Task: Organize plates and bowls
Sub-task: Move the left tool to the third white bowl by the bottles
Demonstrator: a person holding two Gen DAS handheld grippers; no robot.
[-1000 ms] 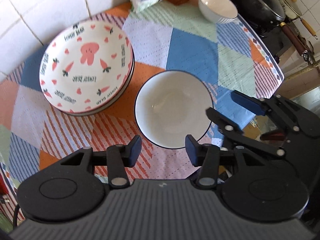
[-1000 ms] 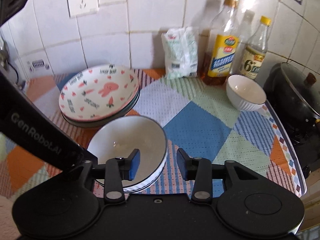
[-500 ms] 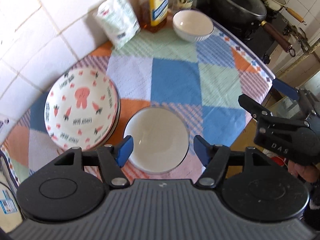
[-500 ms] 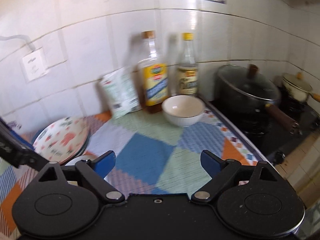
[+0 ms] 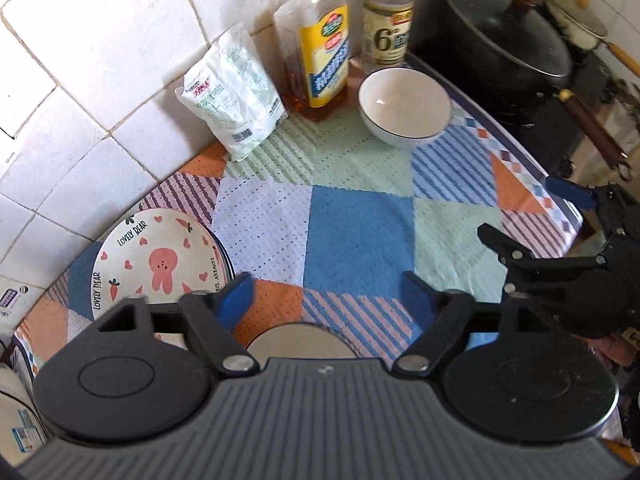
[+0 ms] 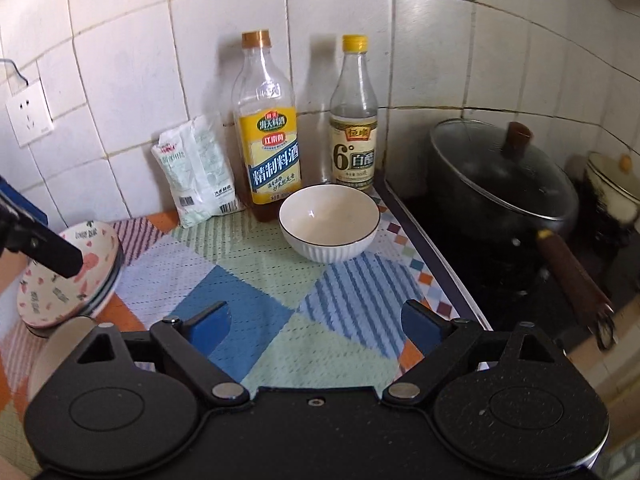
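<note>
The small white bowl [image 6: 329, 221] stands at twelve o'clock from the right gripper [image 6: 316, 322], by the bottles [image 6: 267, 128], closer than a second ago. The wide bowl [image 5: 300, 338] has slid under the left gripper [image 5: 329, 300]; the plates [image 5: 158, 258] sit at ten o'clock. Both grippers' jaws have just been opening and stand wide, empty. Bare cloth [image 5: 356, 236] lies between; its edge meets the stove [image 6: 480, 264] at two o'clock.

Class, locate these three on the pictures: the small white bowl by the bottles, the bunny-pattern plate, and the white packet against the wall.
small white bowl [image 6: 329, 216]: right wrist view, inside bottom.
bunny-pattern plate [image 5: 160, 266]: left wrist view, pink bunny at centre.
white packet [image 6: 196, 172]: right wrist view, front face.
</note>
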